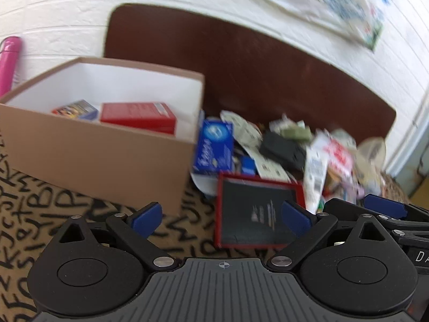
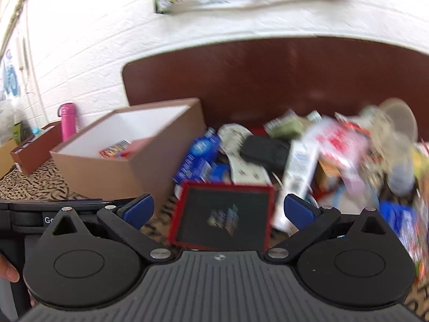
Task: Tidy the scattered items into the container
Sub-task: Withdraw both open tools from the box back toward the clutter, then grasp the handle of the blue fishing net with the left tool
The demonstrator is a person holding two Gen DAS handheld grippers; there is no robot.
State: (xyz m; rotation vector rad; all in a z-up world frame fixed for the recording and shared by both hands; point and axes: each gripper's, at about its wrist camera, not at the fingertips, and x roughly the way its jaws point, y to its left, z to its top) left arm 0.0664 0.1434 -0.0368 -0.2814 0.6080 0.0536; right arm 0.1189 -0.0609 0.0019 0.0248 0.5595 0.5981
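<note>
- Both grippers are spread wide with nothing between the fingers. The left gripper [image 1: 222, 216] and right gripper [image 2: 219, 209] sit side by side, both pointed at the same heap.
- The cardboard box [image 1: 107, 155] is the container, brown outside and white inside, standing on the letter-patterned cloth [image 1: 32, 214] to the left of the mess.
- Already in it: a red box [image 1: 139, 116] and a smaller colourful box [image 1: 76, 110] next to it, both on the floor of the container.
- Just right of the box is the pile. A black card with a red border [image 1: 254, 214] lies flat at the front, right in front of both grippers.
- Behind that, a blue packet [image 1: 214, 146] leans against the box's outer wall, then a black pouch [image 1: 284, 150], a white tube-shaped carton [image 2: 297, 177], and loads of wrappers too blurry to name.
- A pink bottle [image 2: 67, 118] stands by the wall, beyond the box.
- A brown chair back [image 1: 268, 67] rises behind the pile.
</note>
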